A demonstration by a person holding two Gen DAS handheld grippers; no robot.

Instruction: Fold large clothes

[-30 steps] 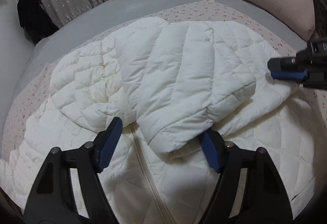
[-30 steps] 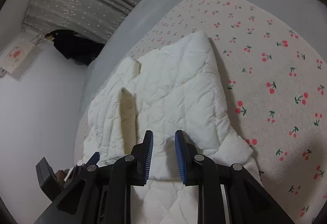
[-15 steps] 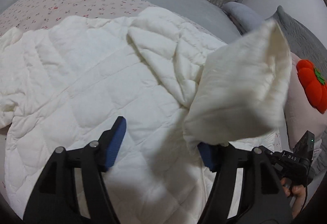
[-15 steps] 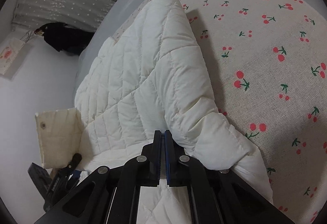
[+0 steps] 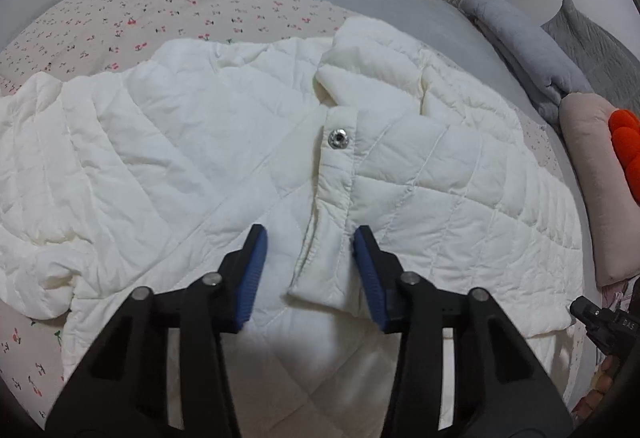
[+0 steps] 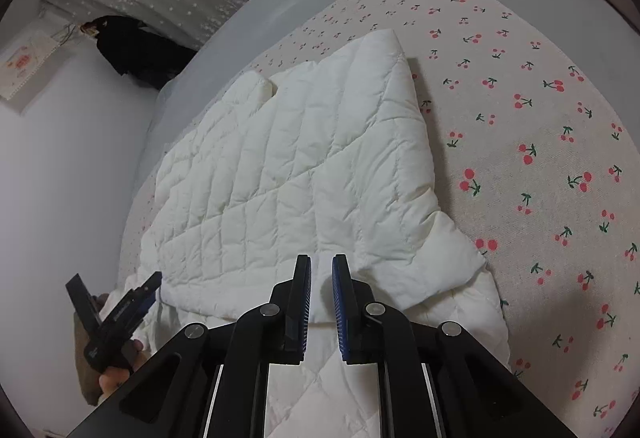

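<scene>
White quilted padded jacket [image 5: 224, 142] lay spread on cherry-print bed sheet [image 6: 532, 142], partly folded, snap-button placket [image 5: 338, 158] uppermost. Left claw [image 5: 306, 258] stood apart, jaws just closing in, placket end between pads; pads appeared clear of fabric, contact not certain. Right claw [image 6: 321, 302] nearly together, narrow gap, jaws just opening slightly; jacket fold showed behind gap, no pinch apparent. Grey folded blanket [image 5: 524, 50] and pink cushion [image 5: 588, 174] lay beside jacket.

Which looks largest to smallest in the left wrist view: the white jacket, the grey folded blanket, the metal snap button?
1. white jacket, fills most of the view
2. grey folded blanket, farther away, so true size is unsure
3. metal snap button
</scene>
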